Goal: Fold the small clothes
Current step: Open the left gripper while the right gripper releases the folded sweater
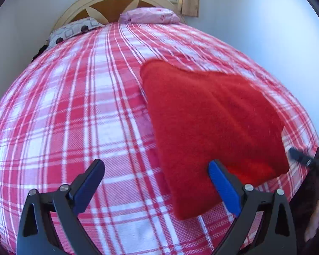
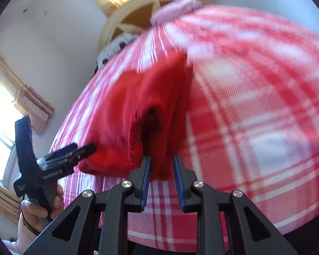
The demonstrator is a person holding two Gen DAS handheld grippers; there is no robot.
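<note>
- The red garment hangs lifted above the plaid bed, with its long axis running away from the jaws toward the headboard.
- Right gripper: its jaws stand narrowly apart with a fold of the red cloth between them, apparently pinched. The blue pads do not look pressed fully against the cloth, so the hold is a judgement.
- Left gripper: jaws wide apart. The garment lies ahead and toward its right-hand finger, whose blue pad overlaps the near hem. Nothing sits between the two fingers.
- From the right wrist view, the left gripper's tips sit at the garment's near left corner; whether they touch it is unclear.
- Judgement: the right gripper carries the piece, and the left is nearest the free corner. The next move depends on shifting the left jaws sideways onto that hem.
</note>
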